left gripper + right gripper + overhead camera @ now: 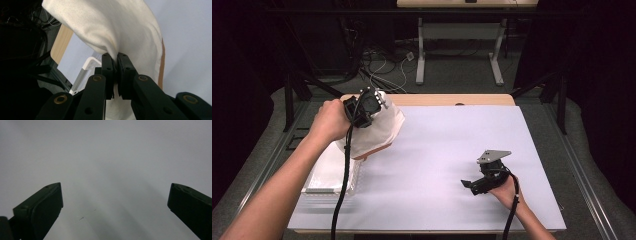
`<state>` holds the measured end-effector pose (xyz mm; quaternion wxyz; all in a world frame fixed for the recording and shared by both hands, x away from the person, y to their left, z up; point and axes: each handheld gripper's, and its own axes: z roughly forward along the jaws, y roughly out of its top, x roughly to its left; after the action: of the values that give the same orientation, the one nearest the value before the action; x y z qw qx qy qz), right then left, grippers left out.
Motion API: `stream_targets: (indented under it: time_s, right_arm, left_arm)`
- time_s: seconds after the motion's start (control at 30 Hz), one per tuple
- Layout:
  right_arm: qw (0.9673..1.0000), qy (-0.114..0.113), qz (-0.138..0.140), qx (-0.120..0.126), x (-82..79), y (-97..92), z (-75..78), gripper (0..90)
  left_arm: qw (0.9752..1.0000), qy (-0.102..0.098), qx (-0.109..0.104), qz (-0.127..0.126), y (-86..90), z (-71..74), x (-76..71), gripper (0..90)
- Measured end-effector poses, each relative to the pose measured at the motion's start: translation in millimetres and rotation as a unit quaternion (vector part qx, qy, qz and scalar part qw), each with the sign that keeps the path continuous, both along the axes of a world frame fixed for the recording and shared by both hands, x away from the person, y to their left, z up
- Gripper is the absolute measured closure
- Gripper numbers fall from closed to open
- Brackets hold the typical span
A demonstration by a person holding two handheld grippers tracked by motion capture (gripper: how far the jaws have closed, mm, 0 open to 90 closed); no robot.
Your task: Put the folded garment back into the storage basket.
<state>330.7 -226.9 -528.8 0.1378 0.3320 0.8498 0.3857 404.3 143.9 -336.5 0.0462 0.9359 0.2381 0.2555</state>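
Observation:
A cream-white cloth (379, 131) with a tan edge hangs from my left gripper (369, 107), lifted above the table's left side. In the left gripper view the two black jaws are shut on a pinched fold of the cloth (117, 30), left gripper (115, 56). Under the hanging cloth lies a clear plastic container (332, 175) with white material in it. My right gripper (472, 184) rests low over the white table cover (447, 150) at the right front, jaws wide apart. In the right gripper view, right gripper (115, 195), nothing lies between them, just the bare white surface.
The white cover spans most of the wooden table, whose far edge (452, 99) shows at the back. Beyond it stands a desk frame (459, 50) with cables on the floor. Metal rails (582, 170) run along both sides of the table.

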Motion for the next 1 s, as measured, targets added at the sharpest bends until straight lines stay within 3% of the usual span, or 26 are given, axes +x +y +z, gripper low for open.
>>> stream_targets:
  time_s: [0.5, 0.6, 0.63, 0.67, 1.0]
  right_arm:
    - [1.0, 0.0, 0.002, -0.005, 0.2, -0.4, 0.2, 0.0]
    - [1.0, -0.002, 0.001, -0.003, 0.2, 0.1, 0.0, 0.0]
    - [0.9999, -0.011, -0.001, 0.009, 0.6, 0.8, -1.8, 0.0]
    - [1.0, -0.002, 0.001, -0.002, 0.2, 0.0, 0.0, 0.0]
    - [1.0, 0.001, 0.0, -0.005, -0.4, 0.3, 0.8, 0.0]
  left_arm:
    - [0.9997, -0.005, 0.011, 0.022, 33.8, 9.0, -5.7, 85.3]
    - [0.9995, -0.004, 0.008, 0.032, 42.1, 10.1, -7.3, 85.3]
    - [0.9994, -0.003, 0.008, 0.034, 45.0, 10.4, -7.5, 85.3]
    - [0.9993, -0.003, 0.006, 0.038, 47.9, 10.6, -8.0, 85.3]
    - [0.997, 0.001, -0.007, 0.076, 74.5, 8.0, -11.3, 85.3]
